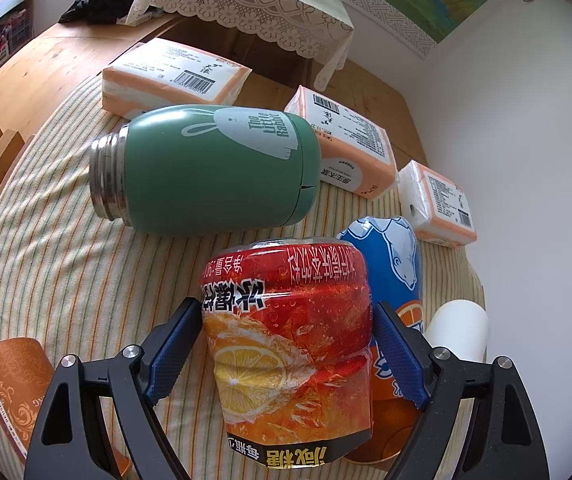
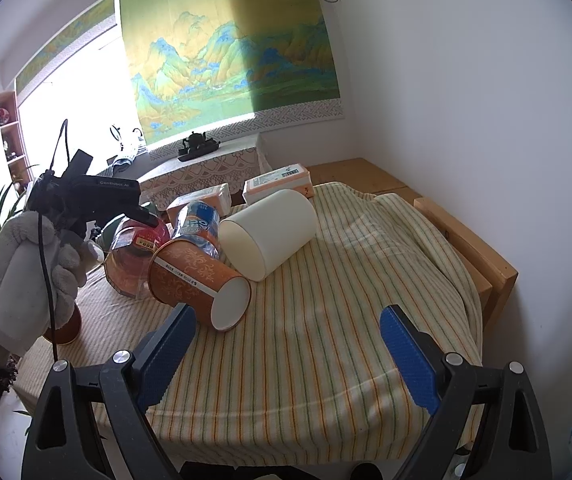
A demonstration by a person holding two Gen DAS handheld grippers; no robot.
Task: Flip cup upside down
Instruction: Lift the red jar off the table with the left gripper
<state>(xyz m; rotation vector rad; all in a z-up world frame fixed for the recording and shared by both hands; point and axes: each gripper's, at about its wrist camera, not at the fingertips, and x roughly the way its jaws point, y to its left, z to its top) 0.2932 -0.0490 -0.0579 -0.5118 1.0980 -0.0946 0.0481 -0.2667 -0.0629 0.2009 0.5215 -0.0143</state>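
Observation:
My left gripper (image 1: pixel 288 344) is shut on a clear plastic cup with a red and orange drink label (image 1: pixel 290 344); its print reads upside down and its closed end points away from me. The same cup shows in the right wrist view (image 2: pixel 133 256), held by the left gripper (image 2: pixel 97 200) in a gloved hand. My right gripper (image 2: pixel 286 352) is open and empty above the striped cloth (image 2: pixel 326 340). An orange patterned paper cup (image 2: pixel 197 284) and a white cup (image 2: pixel 269 232) lie on their sides.
A green flask (image 1: pixel 205 168) lies on its side beyond the held cup. A blue and orange bottle (image 1: pixel 394 268) lies at its right. Several tissue packs (image 1: pixel 173 76) sit at the back. The wooden table edge (image 2: pixel 486 264) and white wall are at the right.

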